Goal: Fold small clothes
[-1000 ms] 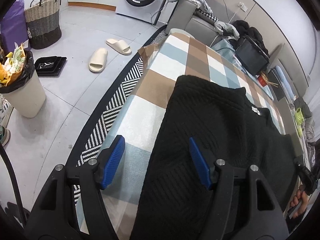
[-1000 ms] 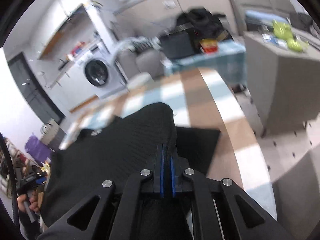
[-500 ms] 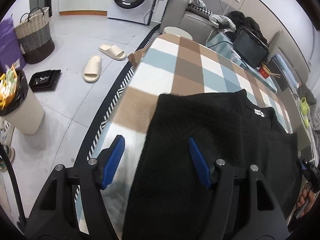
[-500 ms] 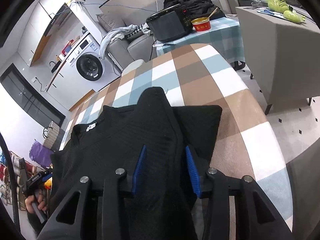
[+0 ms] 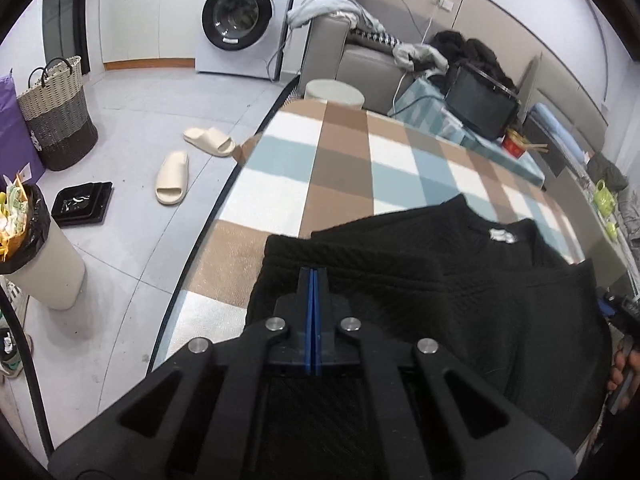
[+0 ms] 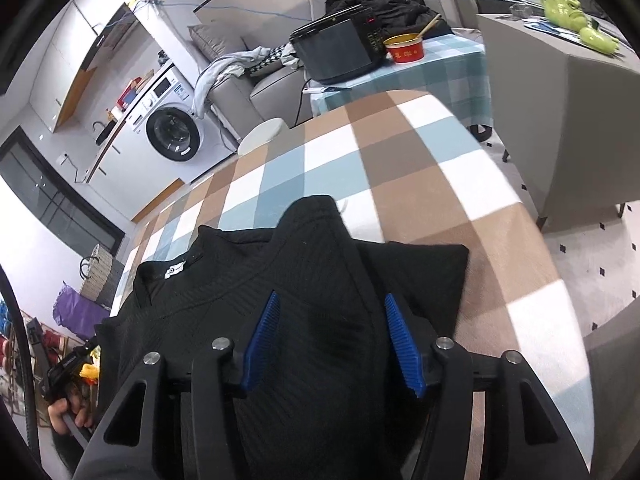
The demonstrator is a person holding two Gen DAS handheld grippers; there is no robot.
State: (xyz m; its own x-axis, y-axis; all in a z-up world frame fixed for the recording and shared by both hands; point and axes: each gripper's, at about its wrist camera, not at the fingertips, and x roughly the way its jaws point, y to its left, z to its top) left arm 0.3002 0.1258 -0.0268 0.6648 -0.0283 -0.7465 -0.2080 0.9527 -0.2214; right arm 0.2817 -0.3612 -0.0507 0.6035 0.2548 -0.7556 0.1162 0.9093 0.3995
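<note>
A black textured sweater (image 5: 500, 300) with a white neck label (image 5: 500, 235) lies on the checked table cloth (image 5: 344, 160). Its sides are folded inward. My left gripper (image 5: 314, 274) is shut, its blue pads pressed together over the folded left edge, and the fabric seems pinched at the tips. In the right wrist view the sweater (image 6: 240, 280) fills the near table. My right gripper (image 6: 331, 296) stands over a raised fold of it. Its jaws are opening and the blue pads (image 6: 402, 340) stand clear of the cloth on either side.
Left of the table the floor holds two slippers (image 5: 174, 176), a bin (image 5: 36, 248) and a woven basket (image 5: 56, 116). Beyond the far end are a white stool (image 5: 334, 94), a washing machine (image 5: 240, 16) and a black appliance (image 6: 340, 46). A grey cabinet (image 6: 560, 120) stands right.
My left gripper went from wide open to shut at the sweater's left edge. My right gripper, shut on a fold a second ago, has opened and let it drop.
</note>
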